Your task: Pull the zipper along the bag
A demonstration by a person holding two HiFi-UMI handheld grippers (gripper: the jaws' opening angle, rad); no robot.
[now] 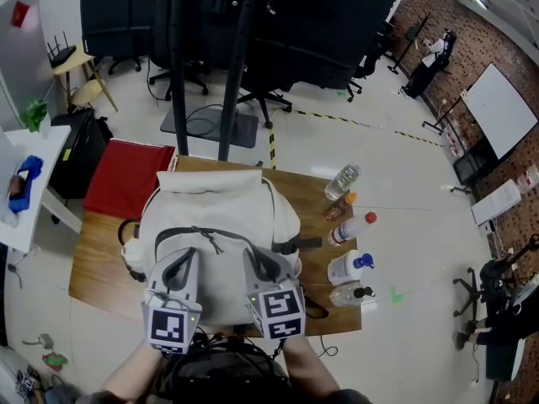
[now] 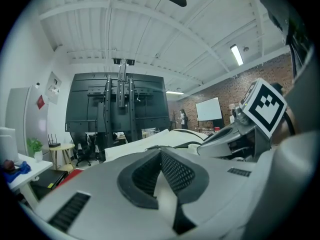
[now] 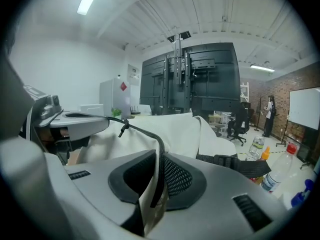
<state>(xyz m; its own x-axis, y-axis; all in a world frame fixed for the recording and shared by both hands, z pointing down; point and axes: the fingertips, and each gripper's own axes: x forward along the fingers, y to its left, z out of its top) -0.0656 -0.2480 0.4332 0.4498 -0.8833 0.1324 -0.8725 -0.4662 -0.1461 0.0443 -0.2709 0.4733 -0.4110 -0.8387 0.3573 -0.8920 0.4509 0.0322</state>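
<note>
Bag (image 1: pixel 215 217) lies on the counter (image 1: pixel 93 268) before me; left tongs (image 2: pixel 160 171) pinch its fabric and right tongs (image 3: pixel 159 171) clamp its zipper (image 3: pixel 145 134), which I judge braces the seam for pulling.

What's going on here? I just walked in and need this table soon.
A person, a gripper in each hand, works on a cream backpack lying on the wooden table. The left gripper is pinched shut on a fold of its fabric; the right gripper is clamped on the dark zipper line. The zipper pull sits further along, ungripped. Bottles stand beside the bag.
</note>
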